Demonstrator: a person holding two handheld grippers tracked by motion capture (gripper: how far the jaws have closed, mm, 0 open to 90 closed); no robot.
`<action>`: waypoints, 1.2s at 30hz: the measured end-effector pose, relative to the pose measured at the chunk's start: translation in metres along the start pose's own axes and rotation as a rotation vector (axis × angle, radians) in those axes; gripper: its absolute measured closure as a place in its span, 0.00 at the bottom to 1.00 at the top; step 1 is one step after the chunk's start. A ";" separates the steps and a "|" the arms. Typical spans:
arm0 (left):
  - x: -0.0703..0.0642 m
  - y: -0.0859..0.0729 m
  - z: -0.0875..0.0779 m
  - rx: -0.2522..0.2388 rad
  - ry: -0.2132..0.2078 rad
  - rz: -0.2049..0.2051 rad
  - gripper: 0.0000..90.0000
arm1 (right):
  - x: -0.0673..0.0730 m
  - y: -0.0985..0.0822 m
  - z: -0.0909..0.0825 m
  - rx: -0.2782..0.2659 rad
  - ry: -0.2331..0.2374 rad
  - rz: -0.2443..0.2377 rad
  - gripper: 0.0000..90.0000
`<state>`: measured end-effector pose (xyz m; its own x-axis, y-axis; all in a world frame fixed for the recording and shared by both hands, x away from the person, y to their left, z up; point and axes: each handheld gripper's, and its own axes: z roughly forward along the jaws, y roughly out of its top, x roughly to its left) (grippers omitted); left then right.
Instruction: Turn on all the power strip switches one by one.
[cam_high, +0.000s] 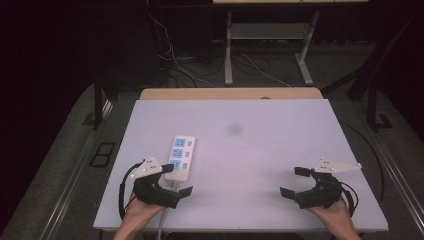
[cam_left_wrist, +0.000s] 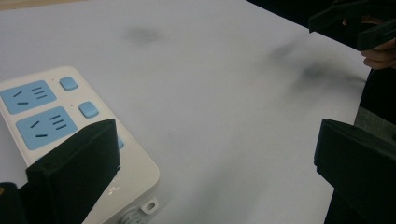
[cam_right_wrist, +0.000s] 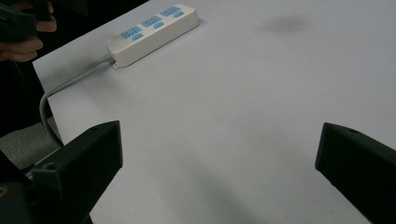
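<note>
High view: your left claw (cam_high: 176, 179), jaws apart, sits at the near end of the power strip (cam_high: 180, 156) on the tabletop (cam_high: 260, 150); your right claw (cam_high: 294, 182) is spread, well apart. Left gripper view: one jaw overlaps the strip's corner. Right gripper view: strip lies far off, cord (cam_right_wrist: 65, 86) trailing over the edge

I see the white bench (cam_high: 280, 150) brightly and evenly lit from overhead, the room around it nearly black. Soft shadows smudge the bench; close gripper jaws look blurred.
</note>
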<state>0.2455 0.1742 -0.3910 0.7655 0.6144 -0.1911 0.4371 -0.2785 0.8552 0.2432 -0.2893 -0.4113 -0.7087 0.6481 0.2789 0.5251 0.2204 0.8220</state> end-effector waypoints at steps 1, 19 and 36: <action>0.000 0.001 0.000 0.002 -0.002 -0.002 0.00 | 0.000 0.000 0.000 -0.002 0.000 -0.001 0.01; 0.010 0.024 0.002 0.114 0.016 0.070 0.00 | -0.001 -0.002 -0.001 0.003 -0.004 0.003 0.01; 0.024 0.042 0.011 0.228 0.008 0.100 0.00 | -0.001 -0.003 0.000 0.008 -0.003 -0.001 0.01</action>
<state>0.2869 0.1692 -0.3647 0.8067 0.5813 -0.1066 0.4556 -0.4968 0.7386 0.2421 -0.2906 -0.4137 -0.7076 0.6502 0.2766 0.5283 0.2270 0.8181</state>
